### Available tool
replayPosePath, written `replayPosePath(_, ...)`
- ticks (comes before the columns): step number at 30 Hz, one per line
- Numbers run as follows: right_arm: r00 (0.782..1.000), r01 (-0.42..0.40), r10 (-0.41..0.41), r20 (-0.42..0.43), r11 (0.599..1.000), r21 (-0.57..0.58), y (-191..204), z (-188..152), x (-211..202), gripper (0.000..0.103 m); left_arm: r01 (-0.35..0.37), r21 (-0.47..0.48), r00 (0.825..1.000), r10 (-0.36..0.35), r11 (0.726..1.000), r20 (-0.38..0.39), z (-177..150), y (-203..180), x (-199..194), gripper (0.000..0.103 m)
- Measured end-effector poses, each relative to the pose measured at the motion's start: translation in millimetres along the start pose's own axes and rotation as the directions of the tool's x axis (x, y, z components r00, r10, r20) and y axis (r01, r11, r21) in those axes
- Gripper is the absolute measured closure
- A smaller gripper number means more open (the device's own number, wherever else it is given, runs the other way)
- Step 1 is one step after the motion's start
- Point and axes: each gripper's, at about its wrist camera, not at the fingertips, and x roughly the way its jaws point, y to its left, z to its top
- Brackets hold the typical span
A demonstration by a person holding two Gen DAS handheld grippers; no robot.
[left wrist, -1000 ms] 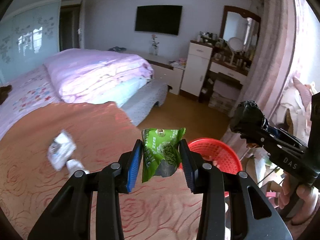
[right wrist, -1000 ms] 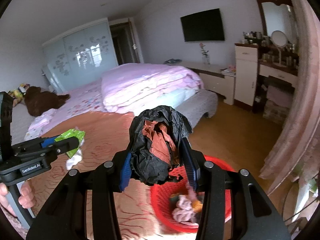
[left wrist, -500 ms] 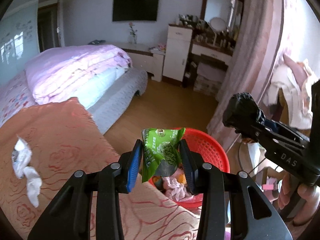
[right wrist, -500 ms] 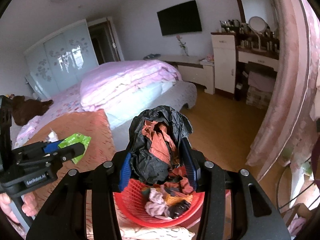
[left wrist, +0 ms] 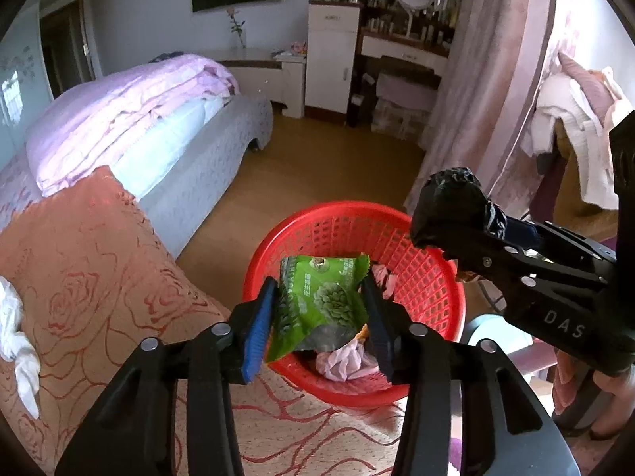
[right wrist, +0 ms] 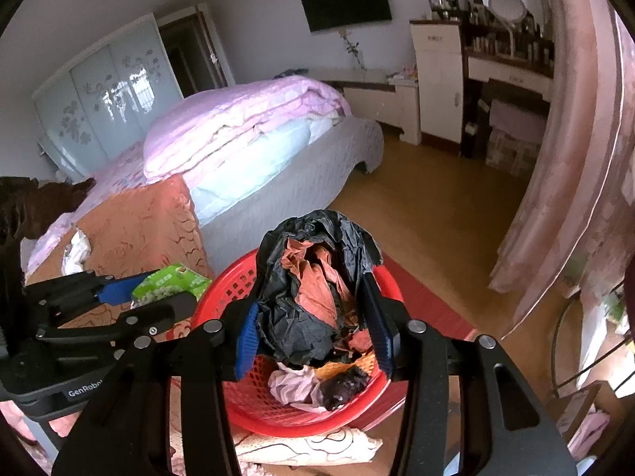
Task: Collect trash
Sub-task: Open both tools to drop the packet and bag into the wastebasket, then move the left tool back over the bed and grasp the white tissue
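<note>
Trash pinched over red basket (left wrist: 345,214): green wrapper (left wrist: 323,305) in left tool (left wrist: 319,281), black bag (right wrist: 295,331) in right tool (right wrist: 311,293), jaws just loosening.

Orange rose-patterned bedspread (left wrist: 99,285) with crumpled white tissues (left wrist: 16,341); red basket (left wrist: 428,277) beside it.

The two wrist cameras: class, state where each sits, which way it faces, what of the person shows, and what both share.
Left wrist: on the left claw, facing down at the red basket past a green packet; a hand shows right.
Right wrist: on the right claw, facing down over a black bag; no body part clear.
Shared: basket, bed, each other's claw.
</note>
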Motion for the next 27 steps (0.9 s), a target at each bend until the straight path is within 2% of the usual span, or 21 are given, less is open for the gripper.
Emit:
replayPosePath(2,1.0,0.003,-0.003,-0.005,1.0,0.008,-2,0,2,0.05,0.004,-0.006,1.0,-0.004,1.0,-0.008,0,4,0,0.057)
replayPosePath(4,1.0,0.0,0.0,-0.012,1.0,0.016,-3,0,4,0.046,0.004,-0.014,1.0,-0.004,1.0,-0.013,-1,6,0,0.047)
replayPosePath(6,1.0,-0.002,0.002,-0.011,1.0,0.029,-5,0,4,0.037,0.009,-0.028,1.0,-0.009,1.0,-0.016,-2,7,-1,0.042)
replayPosePath(9,1.0,-0.004,0.005,-0.014,0.999,0.036,-7,1,5,0.036,0.007,-0.031,1.0,-0.007,0.999,-0.014,-3,10,-4,0.038)
replayPosePath(27,1.0,-0.021,0.021,0.016,1.0,-0.003,12,-1,-8,0.035,-0.06,-0.133,0.996,0.068,0.989,0.055,-12,48,-49,0.032)
